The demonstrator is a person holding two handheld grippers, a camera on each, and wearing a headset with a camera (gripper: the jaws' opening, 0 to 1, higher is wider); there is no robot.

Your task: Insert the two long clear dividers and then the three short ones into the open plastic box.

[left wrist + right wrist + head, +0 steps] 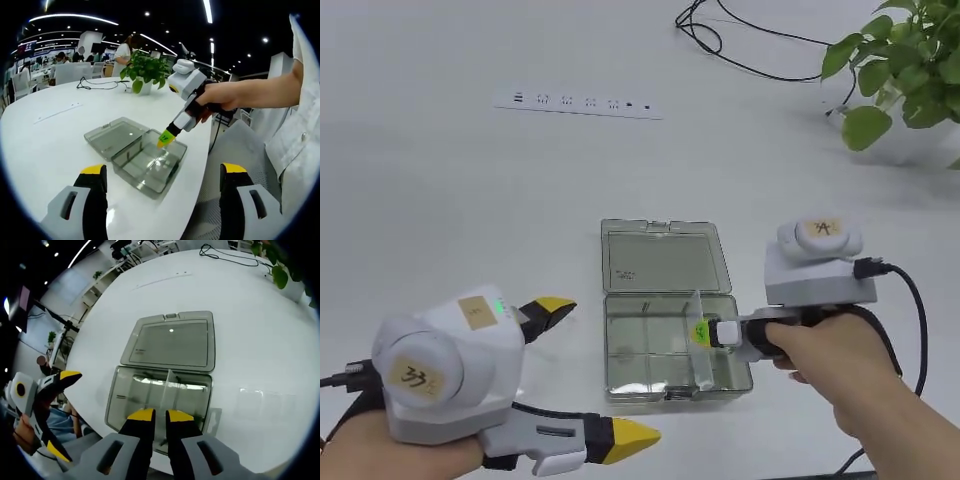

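This is looking like an open-plan office: long strip lights point(208, 11) are glowing across a dark ceiling and people point(61, 57) are sitting at white desks in the background. A potted plant point(145, 70) is standing on the broad white counter point(440, 200), where a power strip point(578, 103) and a black cable point(720, 40) are lying.

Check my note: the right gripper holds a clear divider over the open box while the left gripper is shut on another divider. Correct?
Not quite. The left gripper is open and empty, its jaws wide apart, as the left gripper view shows. The right gripper does hold a clear divider over the open box.
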